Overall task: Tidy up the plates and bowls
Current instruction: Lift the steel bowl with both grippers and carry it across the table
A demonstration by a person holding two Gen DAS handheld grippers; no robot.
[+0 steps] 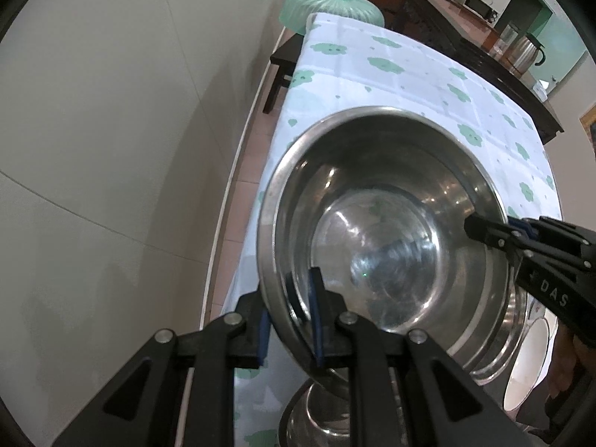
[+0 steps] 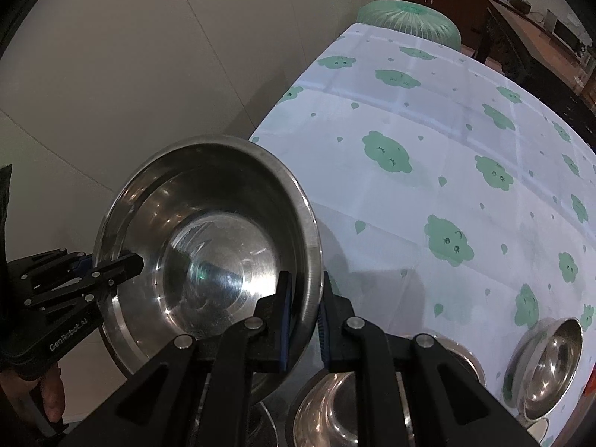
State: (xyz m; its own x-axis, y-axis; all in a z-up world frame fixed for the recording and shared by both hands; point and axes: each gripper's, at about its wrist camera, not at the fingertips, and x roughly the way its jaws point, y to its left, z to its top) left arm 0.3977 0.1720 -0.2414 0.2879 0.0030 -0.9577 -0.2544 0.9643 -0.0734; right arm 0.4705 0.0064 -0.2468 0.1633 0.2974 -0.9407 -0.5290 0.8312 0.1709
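Note:
A large steel bowl (image 1: 383, 231) hangs tilted above the near left corner of the table, held by its rim from two sides. My left gripper (image 1: 290, 327) is shut on the near rim, one pad inside the bowl and one outside. On the opposite rim my right gripper (image 1: 495, 231) is clamped the same way. In the right wrist view the same bowl (image 2: 208, 242) fills the lower left, with the right gripper (image 2: 303, 320) shut on its rim and the left gripper (image 2: 123, 264) biting the far side. Its inside is bare.
Below the lifted bowl stand more steel bowls (image 2: 335, 409), with a small one (image 2: 551, 365) to the right and a white dish (image 1: 529, 365). The table carries a white cloth with green prints (image 2: 409, 111). A green mesh cover (image 2: 406, 15) sits at its far end. A wall runs along the left.

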